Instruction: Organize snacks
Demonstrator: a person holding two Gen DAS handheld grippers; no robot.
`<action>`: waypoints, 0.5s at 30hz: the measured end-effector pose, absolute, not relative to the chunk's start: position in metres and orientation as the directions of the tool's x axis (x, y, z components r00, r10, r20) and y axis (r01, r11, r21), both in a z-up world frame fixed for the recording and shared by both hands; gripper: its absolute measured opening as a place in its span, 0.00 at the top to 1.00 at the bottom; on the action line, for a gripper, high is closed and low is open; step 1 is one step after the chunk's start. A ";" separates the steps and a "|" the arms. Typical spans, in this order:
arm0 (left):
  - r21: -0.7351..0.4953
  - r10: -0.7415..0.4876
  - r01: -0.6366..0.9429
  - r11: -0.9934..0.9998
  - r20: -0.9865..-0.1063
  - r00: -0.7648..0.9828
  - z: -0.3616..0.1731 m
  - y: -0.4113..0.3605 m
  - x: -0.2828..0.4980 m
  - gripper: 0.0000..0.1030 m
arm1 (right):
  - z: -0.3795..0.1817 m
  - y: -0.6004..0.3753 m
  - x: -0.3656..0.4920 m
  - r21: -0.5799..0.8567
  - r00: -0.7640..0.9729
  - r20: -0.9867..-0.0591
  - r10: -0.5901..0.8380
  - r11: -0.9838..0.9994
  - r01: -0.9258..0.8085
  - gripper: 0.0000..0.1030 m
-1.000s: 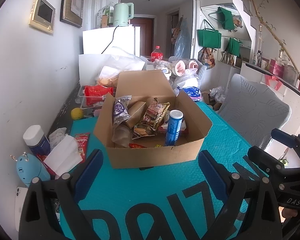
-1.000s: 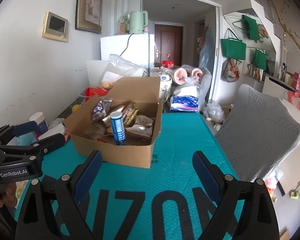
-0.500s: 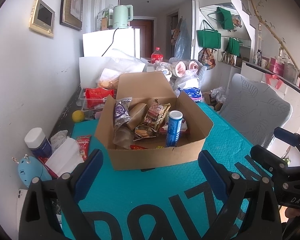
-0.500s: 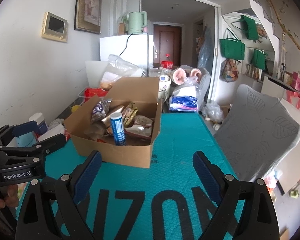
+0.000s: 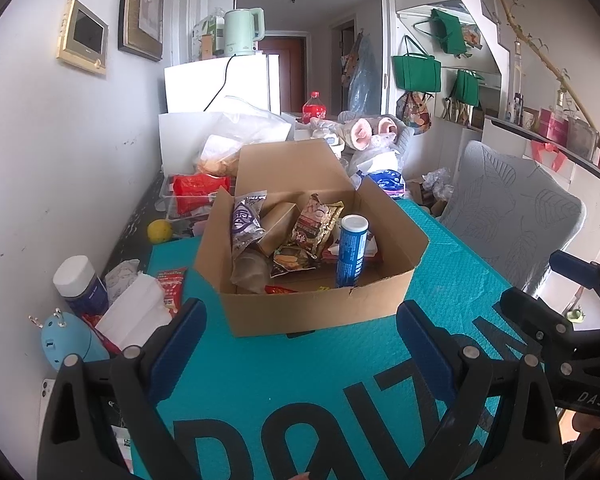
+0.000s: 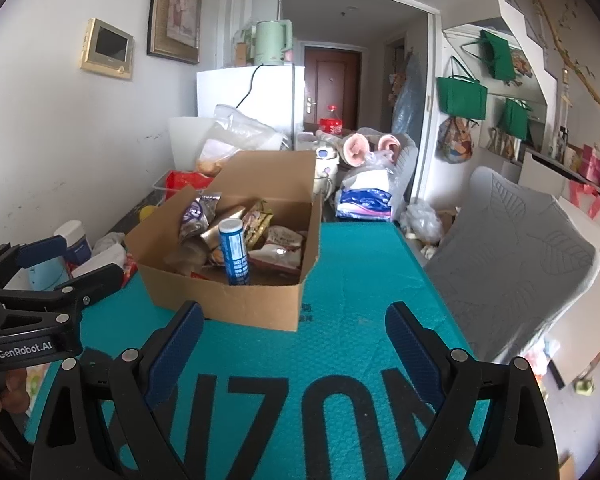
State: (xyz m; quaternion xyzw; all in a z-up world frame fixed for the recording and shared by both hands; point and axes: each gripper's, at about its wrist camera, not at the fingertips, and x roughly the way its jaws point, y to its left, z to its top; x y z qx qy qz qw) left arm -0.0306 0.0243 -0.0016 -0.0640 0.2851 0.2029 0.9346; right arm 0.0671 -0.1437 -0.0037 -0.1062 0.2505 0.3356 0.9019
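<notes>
Cardboard box (image 5: 312, 312) sits open on teal mat (image 5: 292, 368), mid-table, snack packets (image 5: 314, 226) inside and a blue tube (image 5: 352, 252) upright at its near right. Left gripper (image 5: 300, 344) and right gripper (image 6: 294, 340) both spread wide, empty, hovering near side of box, not touching.

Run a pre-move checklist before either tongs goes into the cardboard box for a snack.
1. Left tongs open, nothing between the fingers: ok.
2. Right tongs open, nothing held: ok.
3. Cardboard box open at the top, flap up at the back: ok.
4. Blue tube upright near the front wall, top free to grasp: ok.
5. Teal mat to the right of the box bare for laying snacks out: ok.
6. Packets under the purple packet loose or wedged: cannot tell.
</notes>
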 end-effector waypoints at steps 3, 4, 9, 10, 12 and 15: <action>-0.018 0.323 -0.403 0.915 -0.566 0.758 -0.003 0.025 -0.030 0.05 | -0.004 -0.144 0.067 -0.022 0.652 -0.526 0.546 0.757 -0.653 0.08; -0.014 0.326 -0.404 0.915 -0.565 0.758 -0.003 0.025 -0.030 0.06 | -0.005 -0.144 0.068 -0.024 0.653 -0.527 0.544 0.759 -0.651 0.08; 0.005 0.335 -0.403 0.915 -0.566 0.754 -0.003 0.024 -0.029 0.06 | -0.007 -0.142 0.069 -0.031 0.656 -0.534 0.533 0.763 -0.645 0.08; 0.005 0.335 -0.403 0.915 -0.568 0.752 -0.004 0.025 -0.029 0.06 | -0.007 -0.141 0.069 -0.030 0.655 -0.536 0.532 0.764 -0.645 0.08; 0.006 0.337 -0.406 0.914 -0.570 0.749 -0.004 0.026 -0.030 0.06 | -0.009 -0.139 0.070 -0.029 0.654 -0.539 0.531 0.764 -0.644 0.08; 0.007 0.336 -0.408 0.913 -0.581 0.741 -0.006 0.030 -0.029 0.06 | -0.011 -0.136 0.069 -0.031 0.650 -0.545 0.530 0.762 -0.647 0.08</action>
